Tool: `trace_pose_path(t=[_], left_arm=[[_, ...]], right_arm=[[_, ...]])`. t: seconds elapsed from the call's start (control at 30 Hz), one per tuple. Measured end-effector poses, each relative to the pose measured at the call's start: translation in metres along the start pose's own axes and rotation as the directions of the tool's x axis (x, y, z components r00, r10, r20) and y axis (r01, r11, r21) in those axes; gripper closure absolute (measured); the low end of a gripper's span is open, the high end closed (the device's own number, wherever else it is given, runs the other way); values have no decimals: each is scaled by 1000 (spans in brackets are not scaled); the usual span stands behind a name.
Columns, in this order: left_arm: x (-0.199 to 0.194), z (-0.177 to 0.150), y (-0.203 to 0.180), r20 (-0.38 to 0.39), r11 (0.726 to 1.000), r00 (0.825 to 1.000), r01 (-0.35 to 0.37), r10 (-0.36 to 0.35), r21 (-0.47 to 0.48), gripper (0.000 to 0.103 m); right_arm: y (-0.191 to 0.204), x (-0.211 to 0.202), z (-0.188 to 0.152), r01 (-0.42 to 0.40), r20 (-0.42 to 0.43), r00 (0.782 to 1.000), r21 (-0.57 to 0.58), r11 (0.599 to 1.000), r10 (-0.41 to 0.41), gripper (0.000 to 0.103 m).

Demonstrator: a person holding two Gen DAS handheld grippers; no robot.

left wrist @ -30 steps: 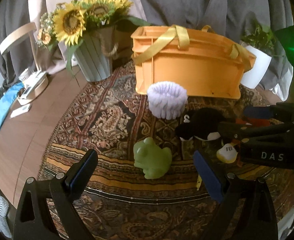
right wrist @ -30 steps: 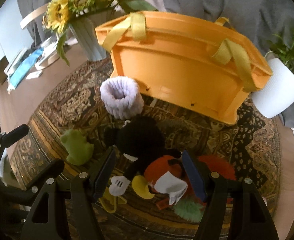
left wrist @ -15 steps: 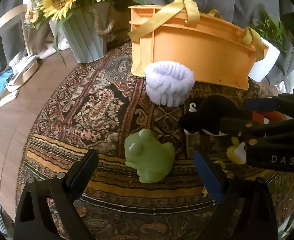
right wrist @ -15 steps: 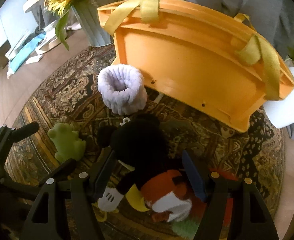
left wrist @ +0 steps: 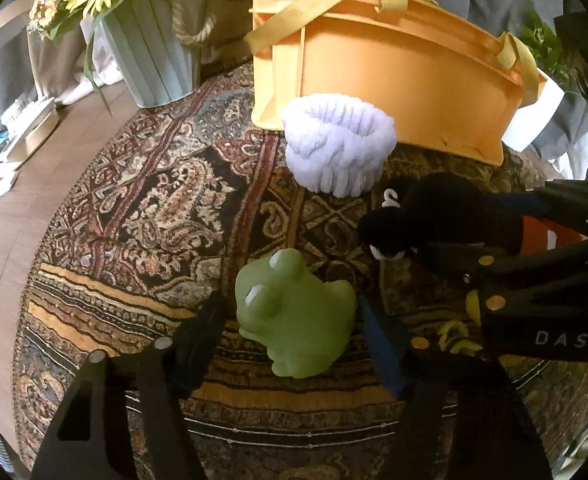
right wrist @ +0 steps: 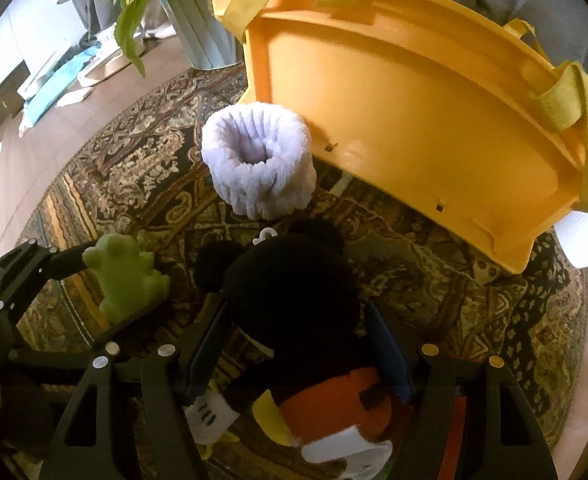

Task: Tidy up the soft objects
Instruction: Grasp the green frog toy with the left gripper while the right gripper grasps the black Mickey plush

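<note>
A green frog toy (left wrist: 294, 320) sits on the patterned rug (left wrist: 153, 200) between the fingers of my left gripper (left wrist: 289, 328). Its jaws are closing on the frog, and a thin gap still shows at the left pad. In the right wrist view the frog (right wrist: 121, 284) and left gripper (right wrist: 105, 288) appear at the left. My right gripper (right wrist: 298, 340) straddles a black mouse plush (right wrist: 289, 280) with orange shorts, jaws apart, pads beside its body. A white fluffy headband (right wrist: 259, 168) lies in front of the orange crate (right wrist: 414, 100).
A grey vase of sunflowers (left wrist: 153, 52) stands behind the rug on the left, and a white plant pot (left wrist: 534, 112) on the right behind the crate. Bare wooden table (left wrist: 9, 220) lies left of the rug, with small items at its far edge.
Both grippers have come down and closer to the toys. The left jaws have narrowed around the frog. The right gripper now sits over the mouse plush's body.
</note>
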State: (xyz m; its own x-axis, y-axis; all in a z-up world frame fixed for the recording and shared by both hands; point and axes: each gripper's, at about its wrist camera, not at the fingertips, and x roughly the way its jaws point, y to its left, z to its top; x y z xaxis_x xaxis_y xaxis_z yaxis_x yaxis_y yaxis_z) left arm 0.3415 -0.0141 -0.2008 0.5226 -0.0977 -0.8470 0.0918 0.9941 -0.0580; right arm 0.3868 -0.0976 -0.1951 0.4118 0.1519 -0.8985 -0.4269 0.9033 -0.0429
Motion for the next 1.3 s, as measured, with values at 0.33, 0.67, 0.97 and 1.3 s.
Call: trace_pose_path(t=[0.33, 0.67, 0.97, 1.3], left_arm=[[-6, -2, 0, 8, 1000, 1000, 18, -18, 4, 45], [-39, 12, 4, 88, 1000, 996, 16, -15, -12, 45], [-73, 26, -2, 176, 1000, 984, 15, -16, 8, 45], [-118, 51, -15, 298, 999, 954, 12, -26, 50, 45]], right_arm=[[3, 2, -4, 2, 23, 1000, -14, 1000, -2, 39], [3, -25, -4, -33, 103, 994, 51, 998, 28, 40], [-8, -68, -5, -23, 211, 978, 126, 992, -4, 40], [-24, -116, -7, -2, 327, 942, 242, 970, -80, 40]])
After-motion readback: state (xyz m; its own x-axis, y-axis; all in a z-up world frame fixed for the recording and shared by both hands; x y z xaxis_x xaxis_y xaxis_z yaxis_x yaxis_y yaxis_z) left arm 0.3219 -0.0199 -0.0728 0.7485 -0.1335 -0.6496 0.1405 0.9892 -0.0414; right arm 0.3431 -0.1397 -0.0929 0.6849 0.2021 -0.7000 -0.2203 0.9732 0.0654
